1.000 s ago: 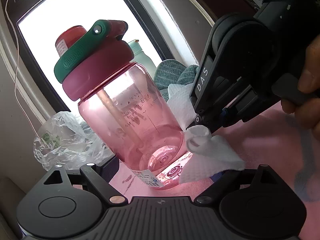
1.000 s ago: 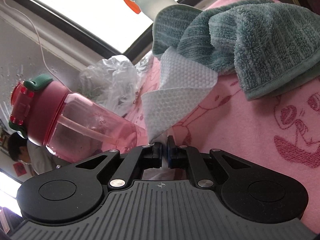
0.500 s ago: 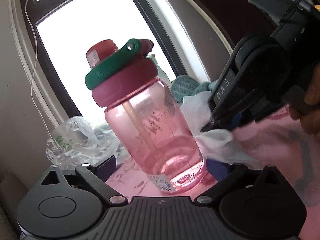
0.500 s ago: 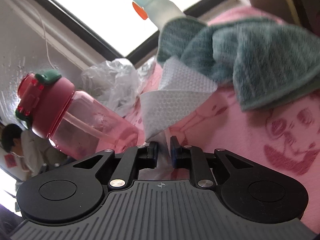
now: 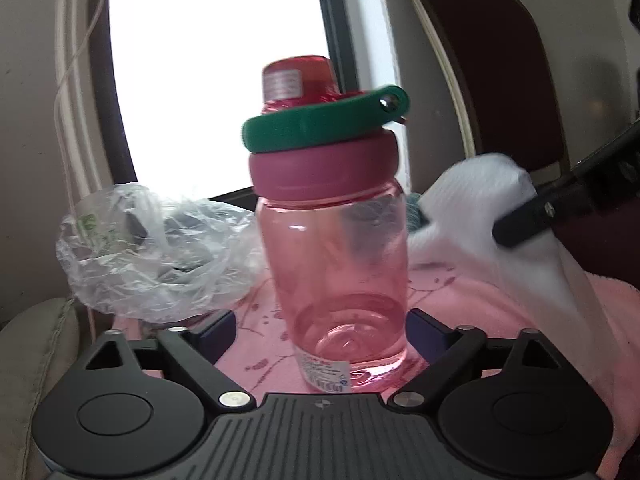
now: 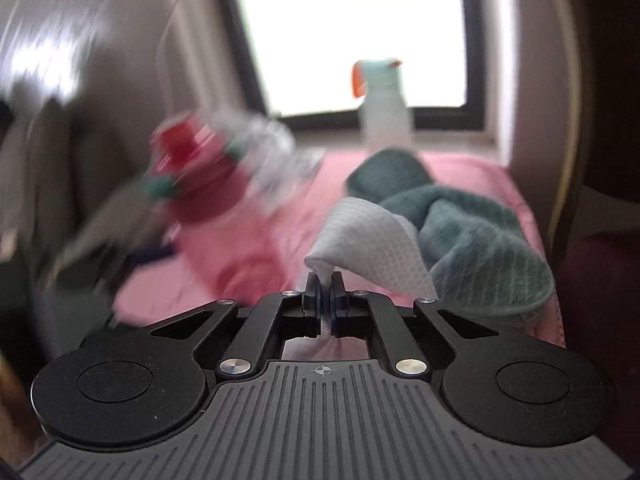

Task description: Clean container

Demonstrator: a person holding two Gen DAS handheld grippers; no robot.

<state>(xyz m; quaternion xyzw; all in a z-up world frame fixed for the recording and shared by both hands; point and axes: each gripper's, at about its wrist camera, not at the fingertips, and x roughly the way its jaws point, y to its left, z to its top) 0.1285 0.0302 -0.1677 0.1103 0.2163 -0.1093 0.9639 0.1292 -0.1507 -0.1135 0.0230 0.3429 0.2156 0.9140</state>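
A pink see-through bottle [image 5: 340,264] with a maroon lid and a green carry loop stands upright on the pink cloth, between the fingers of my left gripper [image 5: 320,332]. The fingers sit wide at the bottle's base, apart from its sides. My right gripper [image 6: 325,292] is shut on a white wipe [image 6: 372,248] and holds it up to the right of the bottle [image 6: 224,236], which is blurred in the right wrist view. In the left wrist view the wipe [image 5: 488,216] hangs from a right fingertip [image 5: 532,220], clear of the bottle.
A crumpled clear plastic bag [image 5: 152,256] lies left of the bottle. A teal towel [image 6: 460,232] lies on the pink cloth [image 6: 460,168] at the right. A pale spray bottle [image 6: 384,104] stands at the window. A dark chair back [image 5: 492,80] rises at the far right.
The bottle went from tilted to upright on the cloth. My right gripper lifted the wipe off the bottle's base and drew back to the right. My left gripper's fingers opened off the bottle.
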